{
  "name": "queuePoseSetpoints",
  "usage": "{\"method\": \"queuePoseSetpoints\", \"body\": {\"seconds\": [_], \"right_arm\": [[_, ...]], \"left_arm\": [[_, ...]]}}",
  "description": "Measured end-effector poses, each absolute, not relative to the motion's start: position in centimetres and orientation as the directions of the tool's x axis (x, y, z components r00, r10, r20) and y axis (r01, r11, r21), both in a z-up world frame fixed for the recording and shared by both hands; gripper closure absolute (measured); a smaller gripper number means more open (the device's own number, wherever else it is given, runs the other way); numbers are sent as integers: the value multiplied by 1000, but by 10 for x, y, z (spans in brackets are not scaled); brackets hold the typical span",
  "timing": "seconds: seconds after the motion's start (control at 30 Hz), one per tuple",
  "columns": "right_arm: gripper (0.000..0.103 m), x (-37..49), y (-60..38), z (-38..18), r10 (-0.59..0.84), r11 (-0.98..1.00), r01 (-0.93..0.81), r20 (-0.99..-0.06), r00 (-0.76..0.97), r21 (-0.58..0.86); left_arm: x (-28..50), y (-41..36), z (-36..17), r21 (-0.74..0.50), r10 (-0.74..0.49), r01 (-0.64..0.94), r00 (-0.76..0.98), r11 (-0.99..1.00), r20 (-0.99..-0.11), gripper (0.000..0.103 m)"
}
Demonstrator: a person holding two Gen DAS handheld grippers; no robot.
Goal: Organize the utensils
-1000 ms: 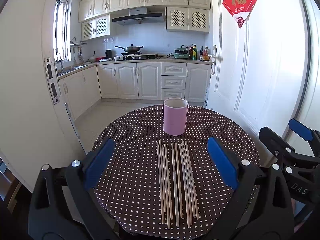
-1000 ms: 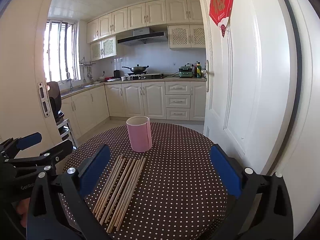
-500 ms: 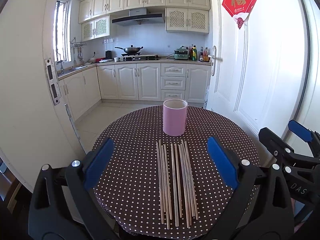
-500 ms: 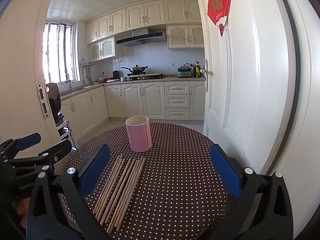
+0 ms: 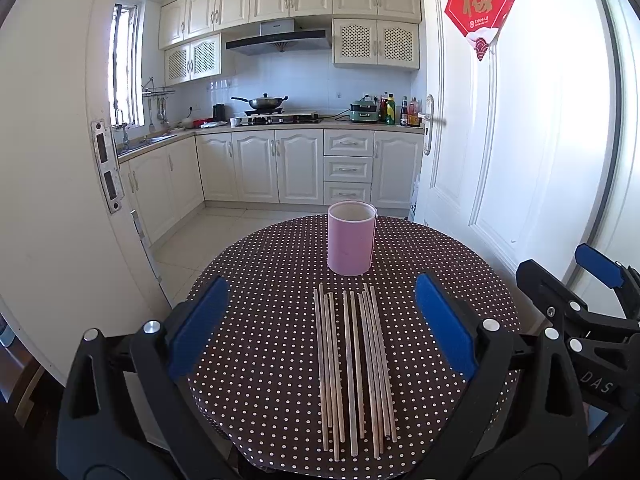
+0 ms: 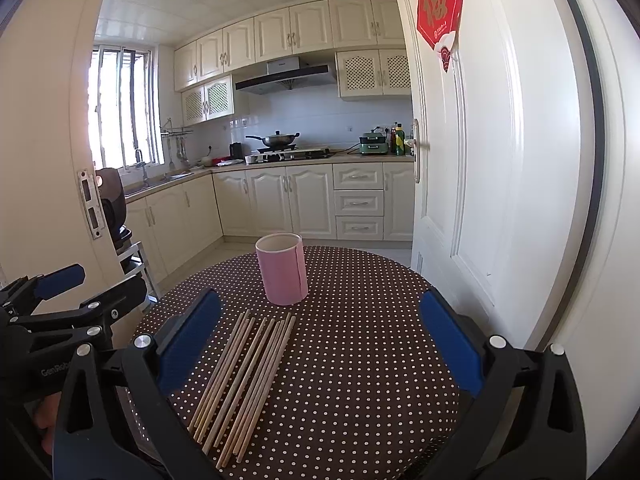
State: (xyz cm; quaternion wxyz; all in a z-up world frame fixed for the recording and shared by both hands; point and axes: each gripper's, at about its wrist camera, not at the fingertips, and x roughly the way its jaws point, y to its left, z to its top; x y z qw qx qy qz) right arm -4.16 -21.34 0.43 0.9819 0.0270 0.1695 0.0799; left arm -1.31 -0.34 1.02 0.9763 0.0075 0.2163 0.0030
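Currently idle | chopsticks (image 5: 354, 364) flat at table (image 5: 472, 280) near edge, cup (image 5: 351, 243) upright beyond for loading | left gripper (image 5: 320, 344) wide, empty | right gripper (image 6: 316, 348) wide, empty

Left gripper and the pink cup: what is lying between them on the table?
The wooden chopsticks lie between the open left gripper and the pink cup, flat on the dotted tablecloth; the left wrist view shows it.

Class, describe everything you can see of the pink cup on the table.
The pink cup is a plain, straight-sided cylinder, matte pink outside and pale inside, with no handle. A vertical seam shows in the right wrist view. It stands upright and open-topped on the dotted tablecloth, just beyond the chopsticks, apparently not touching them. Neither claw touches it.
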Motion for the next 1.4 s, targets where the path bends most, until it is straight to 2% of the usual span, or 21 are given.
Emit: {"method": "queuePoseSetpoints", "body": {"seconds": [1.23, 1.4], "right_arm": [[7, -35, -212, 2, 187, 982, -163, -349, 919, 97], [7, -31, -210, 0, 190, 981, -161, -370, 909, 106]], "left_arm": [[-8, -1, 7, 17, 10, -4, 903, 1000, -430, 10], [-3, 2, 3, 8, 7, -4, 891, 1000, -454, 10]]}}
